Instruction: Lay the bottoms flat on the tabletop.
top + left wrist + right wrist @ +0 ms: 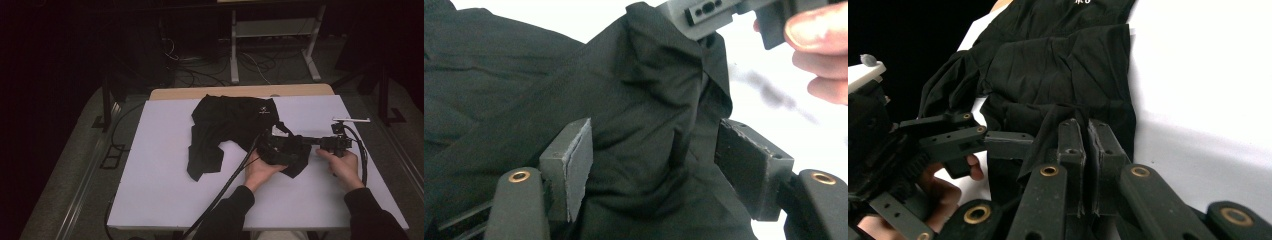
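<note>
A black garment (227, 120) with a small white logo lies crumpled on the white table (160, 195), its lower right corner lifted between both hands. My right gripper (1086, 150) is shut on a fold of the garment (1058, 65) at that corner. My left gripper (659, 165) stands open, its two pads (576, 160) on either side of a bulge of the black garment (649, 100) without pinching it. In the high view the left gripper (276, 149) and the right gripper (306, 142) meet tip to tip over the cloth.
A black cable (225, 190) trails from the left gripper to the table's front edge. A wooden strip (240, 91) borders the far edge. Beyond it are white desk legs (312, 60) and floor cables. Bare table lies left and front.
</note>
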`<state>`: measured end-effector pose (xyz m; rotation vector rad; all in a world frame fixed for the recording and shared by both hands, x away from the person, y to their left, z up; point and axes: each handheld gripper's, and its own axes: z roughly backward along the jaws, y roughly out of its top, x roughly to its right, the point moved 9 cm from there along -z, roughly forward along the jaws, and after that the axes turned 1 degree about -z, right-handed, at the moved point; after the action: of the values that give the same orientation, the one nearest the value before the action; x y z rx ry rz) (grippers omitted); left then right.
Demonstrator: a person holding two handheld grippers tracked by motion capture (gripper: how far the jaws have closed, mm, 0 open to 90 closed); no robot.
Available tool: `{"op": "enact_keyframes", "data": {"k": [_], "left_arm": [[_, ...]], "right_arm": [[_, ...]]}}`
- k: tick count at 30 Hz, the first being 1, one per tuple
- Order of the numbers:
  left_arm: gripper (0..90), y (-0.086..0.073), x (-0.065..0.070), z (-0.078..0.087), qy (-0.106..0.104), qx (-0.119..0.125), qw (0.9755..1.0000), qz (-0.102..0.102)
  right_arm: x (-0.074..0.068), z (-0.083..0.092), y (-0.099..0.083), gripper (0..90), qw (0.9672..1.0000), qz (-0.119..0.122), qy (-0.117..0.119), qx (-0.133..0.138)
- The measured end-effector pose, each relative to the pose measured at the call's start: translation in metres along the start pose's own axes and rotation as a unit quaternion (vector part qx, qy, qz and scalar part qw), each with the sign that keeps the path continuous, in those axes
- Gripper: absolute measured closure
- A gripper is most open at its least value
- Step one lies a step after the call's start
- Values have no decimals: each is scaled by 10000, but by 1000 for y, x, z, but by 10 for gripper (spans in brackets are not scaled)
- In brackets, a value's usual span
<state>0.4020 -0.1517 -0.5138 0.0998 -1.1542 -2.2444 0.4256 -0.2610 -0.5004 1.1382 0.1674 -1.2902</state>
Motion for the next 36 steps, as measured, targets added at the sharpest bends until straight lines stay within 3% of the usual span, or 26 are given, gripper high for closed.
{"op": "enact_keyframes", "data": {"k": [1,2,4,5,8,12,18,20,21,23,25,32,36], "left_arm": [[318,0,0,0,0,0,10000,0],[330,0,-2,-4,272,-64,9996,-94],[354,-1,-3,-7,388,-113,9990,-165],[489,-3,-3,-9,509,-184,9981,-277],[695,-3,-5,-8,620,-208,9972,-369],[864,-1,-11,0,576,-212,9975,-363],[872,2,-14,20,212,-230,9993,-216],[872,2,-14,31,-51,-244,9997,-57],[872,2,-14,31,-51,-244,9997,-57],[870,1,-14,42,-255,-232,9994,19],[869,-2,-14,48,-304,-255,9992,-1],[867,-17,-13,59,-416,-379,9984,-55],[866,-26,-9,63,-484,-462,9977,-102]], "right_arm": [[0,0,0,848,10000,6,4,-1],[-1,-1,0,848,10000,14,12,-4],[-1,-1,0,848,10000,19,15,-1],[-3,0,0,849,10000,17,43,8],[-3,1,1,849,10000,28,53,19],[-1,3,1,848,10000,18,55,28],[3,6,0,805,10000,-44,7,-9],[6,7,-3,730,9999,-116,-5,-71],[6,8,-3,711,9999,-126,-12,-61],[4,11,-5,665,9999,-123,41,-61],[1,15,-7,602,10000,-53,54,-32],[-1,15,-20,513,9997,-73,-15,-225],[-1,15,-28,485,9990,-244,-55,-362]]}}
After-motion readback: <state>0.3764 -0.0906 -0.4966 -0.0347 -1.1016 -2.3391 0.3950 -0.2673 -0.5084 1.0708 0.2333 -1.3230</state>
